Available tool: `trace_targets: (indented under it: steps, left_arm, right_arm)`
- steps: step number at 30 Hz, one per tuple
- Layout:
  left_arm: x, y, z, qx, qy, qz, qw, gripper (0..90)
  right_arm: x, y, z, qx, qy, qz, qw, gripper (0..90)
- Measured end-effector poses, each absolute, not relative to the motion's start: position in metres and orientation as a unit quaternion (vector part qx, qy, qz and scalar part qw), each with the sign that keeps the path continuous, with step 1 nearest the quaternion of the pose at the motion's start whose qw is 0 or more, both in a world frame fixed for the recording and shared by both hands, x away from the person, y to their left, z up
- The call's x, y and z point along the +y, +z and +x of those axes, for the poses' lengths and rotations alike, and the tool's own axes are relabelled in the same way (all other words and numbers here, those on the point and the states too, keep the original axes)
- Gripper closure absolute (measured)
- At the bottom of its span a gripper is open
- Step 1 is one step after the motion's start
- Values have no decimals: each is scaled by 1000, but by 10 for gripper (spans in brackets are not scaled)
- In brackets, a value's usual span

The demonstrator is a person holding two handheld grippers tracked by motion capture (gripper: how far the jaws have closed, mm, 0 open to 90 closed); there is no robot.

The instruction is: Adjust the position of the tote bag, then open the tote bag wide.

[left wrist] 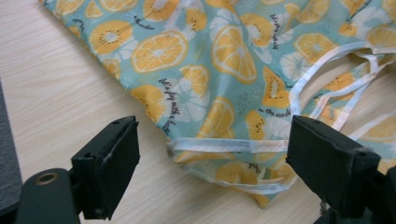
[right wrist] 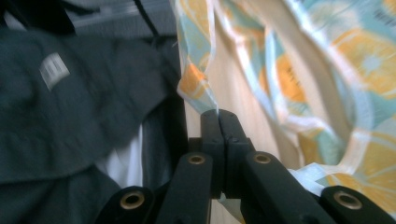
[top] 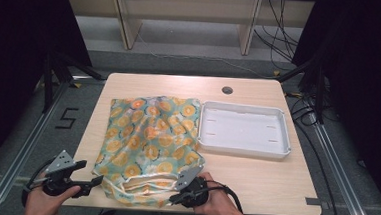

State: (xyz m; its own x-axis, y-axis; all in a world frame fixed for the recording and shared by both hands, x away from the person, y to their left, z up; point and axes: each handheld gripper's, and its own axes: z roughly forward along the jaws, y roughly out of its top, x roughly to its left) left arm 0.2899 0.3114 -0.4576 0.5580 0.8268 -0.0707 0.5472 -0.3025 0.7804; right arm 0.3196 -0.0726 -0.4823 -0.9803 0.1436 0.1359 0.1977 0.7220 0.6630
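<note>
My right gripper (right wrist: 218, 116) pinches the hem of the thin, floppy printed bag (top: 148, 145) on the worktop (top: 254, 179); my left gripper (left wrist: 212, 158) gapes before its taped edge, likely the firmest hold.

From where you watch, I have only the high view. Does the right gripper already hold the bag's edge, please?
Observer: Yes. In the right gripper view the right gripper is shut on the hem of the fruit-print bag.
Operator: And the left one, is it closed too?
Observer: No. The left gripper is open, one jaw on each side of the white-trimmed bag corner, neither clearly touching it.
Operator: Is the bag's mouth open?
Observer: Partly. The left gripper view shows the white drawstring looping around a gap in the mouth.
</note>
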Motion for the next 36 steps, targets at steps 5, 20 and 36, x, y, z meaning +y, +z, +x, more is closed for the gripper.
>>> trace_targets:
  steps: [5,20,36]
  left_arm:
    - [308,-457,290,436,173,786,403,163]
    - [304,-456,287,421,164,787,420,163]
    - [302,-452,283,398,156,789,441,158]
  right_arm:
    - [-78,-472,323,-915,-392,-91,30,900]
    - [-87,-455,339,-888,-440,-129,29,900]
    - [-85,-433,372,-863,-472,-179,20,900]
